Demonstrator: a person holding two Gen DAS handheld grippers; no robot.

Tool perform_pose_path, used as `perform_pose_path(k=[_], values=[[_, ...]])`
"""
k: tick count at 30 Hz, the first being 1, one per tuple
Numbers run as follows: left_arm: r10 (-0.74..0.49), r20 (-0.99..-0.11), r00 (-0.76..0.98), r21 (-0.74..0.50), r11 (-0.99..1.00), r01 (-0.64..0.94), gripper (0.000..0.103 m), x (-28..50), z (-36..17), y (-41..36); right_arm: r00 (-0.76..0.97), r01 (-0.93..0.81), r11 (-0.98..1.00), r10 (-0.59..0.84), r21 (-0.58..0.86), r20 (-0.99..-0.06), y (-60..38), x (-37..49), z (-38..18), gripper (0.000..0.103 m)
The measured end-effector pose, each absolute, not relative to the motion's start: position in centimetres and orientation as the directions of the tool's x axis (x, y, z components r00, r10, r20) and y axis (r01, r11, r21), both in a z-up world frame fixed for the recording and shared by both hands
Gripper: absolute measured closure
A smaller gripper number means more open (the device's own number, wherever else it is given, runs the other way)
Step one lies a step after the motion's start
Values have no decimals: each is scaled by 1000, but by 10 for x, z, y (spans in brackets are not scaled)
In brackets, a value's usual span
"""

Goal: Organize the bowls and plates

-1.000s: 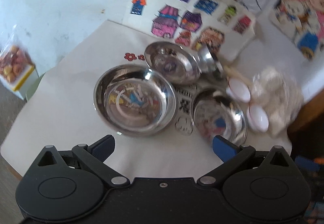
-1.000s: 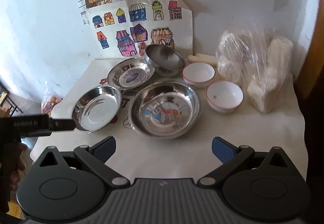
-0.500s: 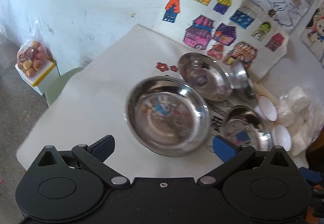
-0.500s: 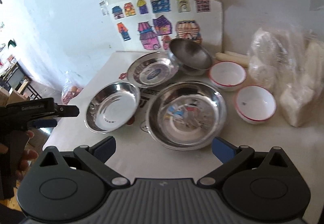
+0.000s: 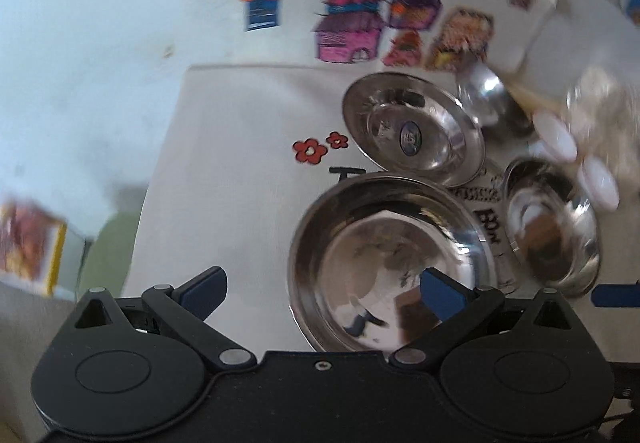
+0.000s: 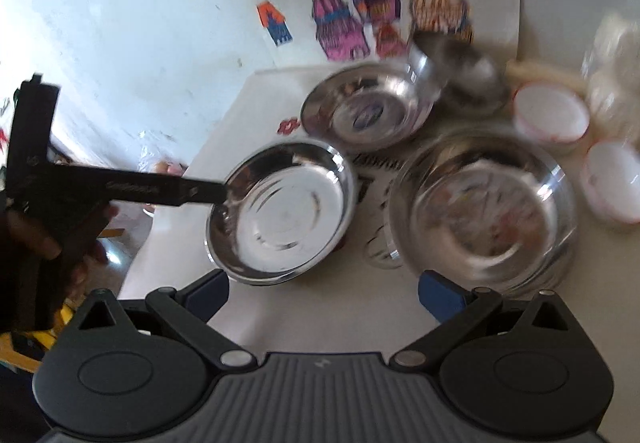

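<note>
As left claw (image 5: 322,285) gapes, steel dish (image 5: 392,267) beneath

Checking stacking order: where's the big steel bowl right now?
In the right wrist view the big steel bowl sits right of centre, between the shallow steel dish and two white bowls.

Pale blue-white wall (image 5: 100,43) fills upper left; coloured house drawings (image 6: 360,3) taped along top; white table (image 5: 240,163) centre; green stool (image 5: 110,251) lower left.
</note>
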State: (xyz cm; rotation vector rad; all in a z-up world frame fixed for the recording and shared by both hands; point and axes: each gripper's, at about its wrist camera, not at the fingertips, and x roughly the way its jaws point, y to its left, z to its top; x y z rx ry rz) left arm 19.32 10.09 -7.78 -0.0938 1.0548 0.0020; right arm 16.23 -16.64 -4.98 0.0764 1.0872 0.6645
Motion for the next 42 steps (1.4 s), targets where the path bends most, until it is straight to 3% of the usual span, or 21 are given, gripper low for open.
perform_pose_path(k=[7, 16, 20, 24, 26, 28, 31, 35, 42], values=[[-36, -894, 446, -10, 998, 59, 1, 231, -101, 110, 205, -351, 817, 543, 457, -814, -151, 172, -74, 4], [-79, -911, 405, -57, 996, 67, 3, 240, -114, 114, 186, -246, 850, 514, 467, -837, -132, 190, -91, 22], [-97, -915, 392, -94, 995, 26, 13, 239, -115, 119, 189, -228, 865, 490, 448, -851, -122, 195, -98, 37], [-109, -918, 382, -121, 993, -9, 33, 238, -117, 122, 189, -216, 874, 475, 435, -860, -117, 198, -104, 56], [-123, -919, 375, -142, 990, -24, 52, 237, -118, 123, 186, -212, 879, 465, 427, -865, -115, 200, -107, 67], [-138, -920, 366, -167, 985, -49, 70, 236, -120, 125, 184, -210, 881, 461, 423, -868, -115, 201, -108, 71], [-147, -920, 364, -190, 978, -85, 84, 235, -120, 127, 186, -216, 885, 453, 413, -872, -115, 201, -108, 80], [-151, -916, 372, -211, 969, -127, 90, 230, -118, 132, 180, -227, 883, 453, 411, -873, -118, 197, -107, 82], [-173, -898, 404, -250, 957, -147, 90, 203, -104, 131, 180, -290, 865, 470, 410, -864, -120, 188, -94, 82]])
